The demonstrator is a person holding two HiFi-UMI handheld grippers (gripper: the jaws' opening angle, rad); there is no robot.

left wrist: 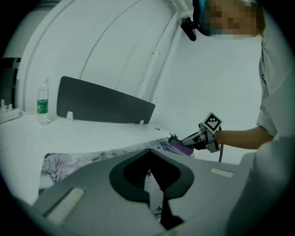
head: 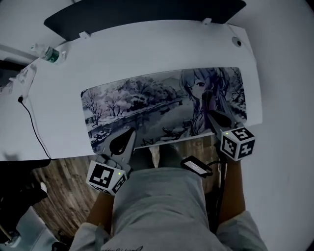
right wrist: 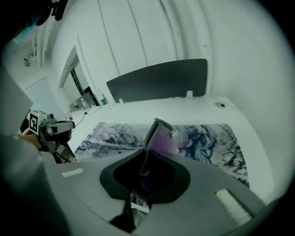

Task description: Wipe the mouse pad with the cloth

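Right gripper clamps the purple cloth on the mouse pad; left gripper jaws together, empty, at the pad's near edge.

A white desk with a dark back panel stands on wood-plank floor, pale walls behind

White desk, printed mouse pad flat mid-desk. Left gripper tips at pad's near-left edge, right gripper over pad's near-right part. Bottle lying far-left of pad, dark panel beyond pad, black cable left of pad.
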